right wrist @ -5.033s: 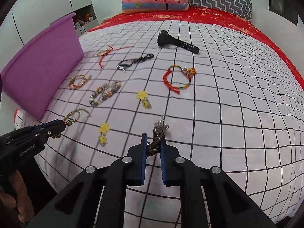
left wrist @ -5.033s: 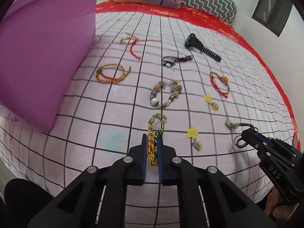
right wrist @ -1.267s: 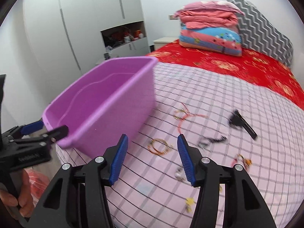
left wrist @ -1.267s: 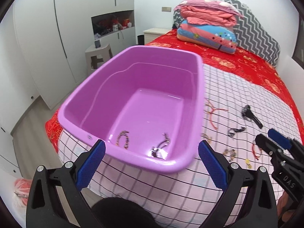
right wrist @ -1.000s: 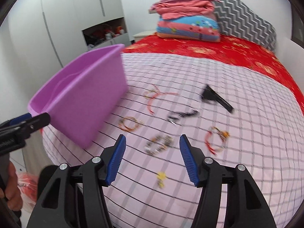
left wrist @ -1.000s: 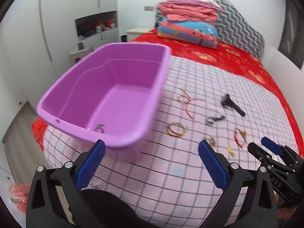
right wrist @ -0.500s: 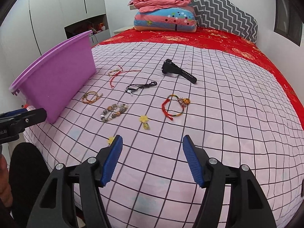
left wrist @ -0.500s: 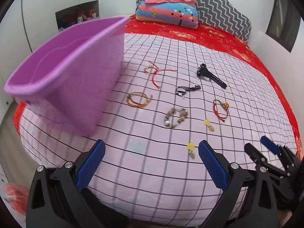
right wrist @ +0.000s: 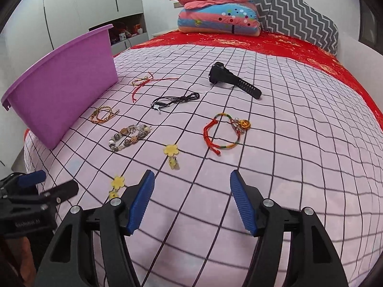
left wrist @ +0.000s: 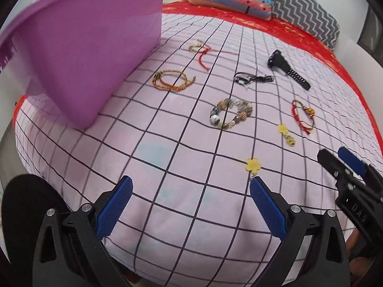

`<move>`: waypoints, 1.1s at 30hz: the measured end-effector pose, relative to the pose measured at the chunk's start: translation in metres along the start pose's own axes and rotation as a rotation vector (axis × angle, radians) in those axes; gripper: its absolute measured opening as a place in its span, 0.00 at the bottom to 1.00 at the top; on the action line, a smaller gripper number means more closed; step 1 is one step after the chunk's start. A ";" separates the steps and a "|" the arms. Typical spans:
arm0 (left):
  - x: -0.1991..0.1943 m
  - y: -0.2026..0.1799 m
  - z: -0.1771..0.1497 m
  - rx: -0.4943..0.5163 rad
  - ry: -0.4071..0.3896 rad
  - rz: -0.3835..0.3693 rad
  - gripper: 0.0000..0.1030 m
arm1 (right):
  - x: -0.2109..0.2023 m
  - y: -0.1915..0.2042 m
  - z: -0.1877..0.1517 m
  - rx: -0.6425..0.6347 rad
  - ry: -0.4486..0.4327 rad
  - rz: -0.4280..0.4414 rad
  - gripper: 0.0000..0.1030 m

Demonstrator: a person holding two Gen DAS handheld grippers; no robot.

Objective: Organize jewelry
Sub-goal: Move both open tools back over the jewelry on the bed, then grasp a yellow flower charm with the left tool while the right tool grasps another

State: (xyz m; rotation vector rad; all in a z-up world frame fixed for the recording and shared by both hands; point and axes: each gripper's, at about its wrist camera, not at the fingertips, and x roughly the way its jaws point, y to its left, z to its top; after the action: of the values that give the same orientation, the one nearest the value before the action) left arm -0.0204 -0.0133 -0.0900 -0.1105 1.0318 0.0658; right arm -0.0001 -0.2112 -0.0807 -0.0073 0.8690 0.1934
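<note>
Now 2 yellow flower charms, 4 bracelets, 1 watch, 1 tub.

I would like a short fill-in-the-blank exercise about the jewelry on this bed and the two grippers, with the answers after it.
1. The tub at the edge of the bed is ____ in colour.
2. The black watch lies on the ____ bedsheet.
3. The fingers of the right gripper hold ____.
4. The two nearest charms are shaped like yellow ____.

Answers: purple; checked; nothing; flowers
</note>
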 end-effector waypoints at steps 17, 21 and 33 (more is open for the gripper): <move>0.028 -0.029 -0.009 -0.073 -0.004 0.031 0.94 | 0.051 -0.003 0.004 -0.112 0.056 0.075 0.61; 0.032 -0.030 -0.011 -0.087 0.000 0.035 0.94 | 0.057 -0.003 0.005 -0.132 0.065 0.090 0.61; 0.040 -0.031 -0.013 -0.103 -0.023 0.040 0.93 | 0.069 -0.001 0.010 -0.207 0.087 0.100 0.60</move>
State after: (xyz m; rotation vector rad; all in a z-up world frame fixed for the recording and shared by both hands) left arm -0.0076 -0.0454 -0.1290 -0.1820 1.0077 0.1559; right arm 0.0510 -0.1996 -0.1265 -0.1671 0.9331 0.3784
